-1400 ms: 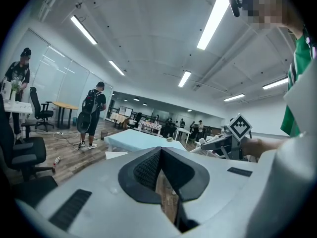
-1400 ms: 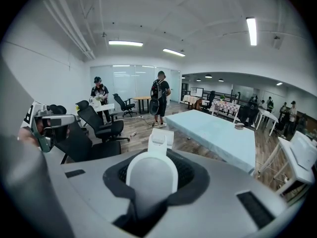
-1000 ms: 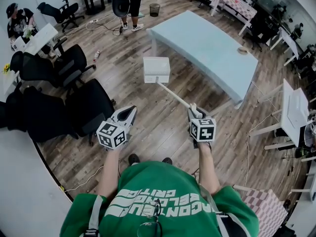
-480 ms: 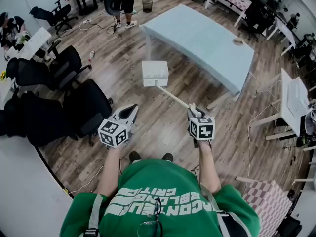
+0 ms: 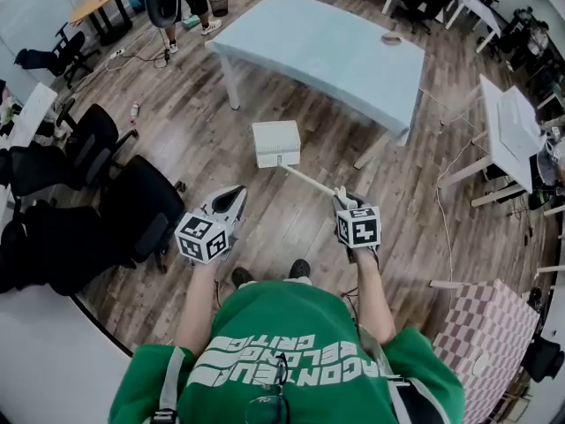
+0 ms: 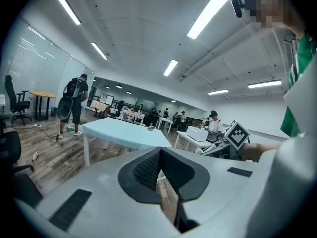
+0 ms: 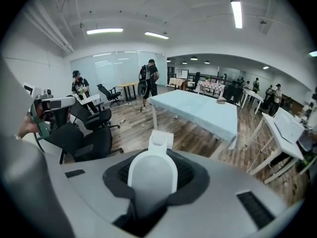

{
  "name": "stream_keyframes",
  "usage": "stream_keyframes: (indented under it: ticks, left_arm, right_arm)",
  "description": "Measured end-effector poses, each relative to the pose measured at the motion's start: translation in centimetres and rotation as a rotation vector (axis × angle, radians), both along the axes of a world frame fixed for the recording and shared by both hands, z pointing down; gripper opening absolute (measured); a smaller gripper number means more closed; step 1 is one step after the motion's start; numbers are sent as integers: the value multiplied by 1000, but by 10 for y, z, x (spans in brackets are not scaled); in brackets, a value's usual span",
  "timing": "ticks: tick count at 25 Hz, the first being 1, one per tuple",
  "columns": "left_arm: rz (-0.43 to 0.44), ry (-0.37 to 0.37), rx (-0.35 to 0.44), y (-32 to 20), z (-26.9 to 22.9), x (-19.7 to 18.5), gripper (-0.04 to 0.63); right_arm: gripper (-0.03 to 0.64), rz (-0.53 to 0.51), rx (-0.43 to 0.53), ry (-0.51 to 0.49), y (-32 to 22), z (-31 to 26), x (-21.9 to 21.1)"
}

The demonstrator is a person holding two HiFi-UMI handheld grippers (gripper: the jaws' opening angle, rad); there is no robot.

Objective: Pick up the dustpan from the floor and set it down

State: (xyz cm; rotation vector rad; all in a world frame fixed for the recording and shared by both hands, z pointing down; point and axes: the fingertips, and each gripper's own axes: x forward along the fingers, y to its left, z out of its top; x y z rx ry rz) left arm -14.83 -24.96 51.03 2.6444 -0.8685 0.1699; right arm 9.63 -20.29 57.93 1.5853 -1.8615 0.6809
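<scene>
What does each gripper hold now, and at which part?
The right gripper holds the dustpan by the end of its handle. The left gripper holds nothing.

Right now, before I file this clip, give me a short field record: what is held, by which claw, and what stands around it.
held item: dustpan, white, gripped by its long handle
right claw: closed on the handle's near end
left claw: closed, nothing in it
dustpan position: out in front of the person, over the wooden floor, short of the light-blue table
floor contact: cannot tell
nearby: black office chairs on the person's left
</scene>
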Motion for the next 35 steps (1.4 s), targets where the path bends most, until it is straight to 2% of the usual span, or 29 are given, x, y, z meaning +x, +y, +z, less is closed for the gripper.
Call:
stream_keyframes:
  ticks: [10,21,28,35]
  left_arm:
    - [210,-43,-29,11,17,96,-8]
    - [464,-89,-41,52,44,222,-8]
    - [547,-126,-42,71,54,285,-8]
    - [558,-169,-93,83,83,308,-8]
  right_arm:
    - [112,187,-100,5,70,50,83]
    - [112,394,-187,-25,153,106,181]
    - [112,441,-263,-28,179,139,241]
    - [112,457,-336,-53,184,184,278]
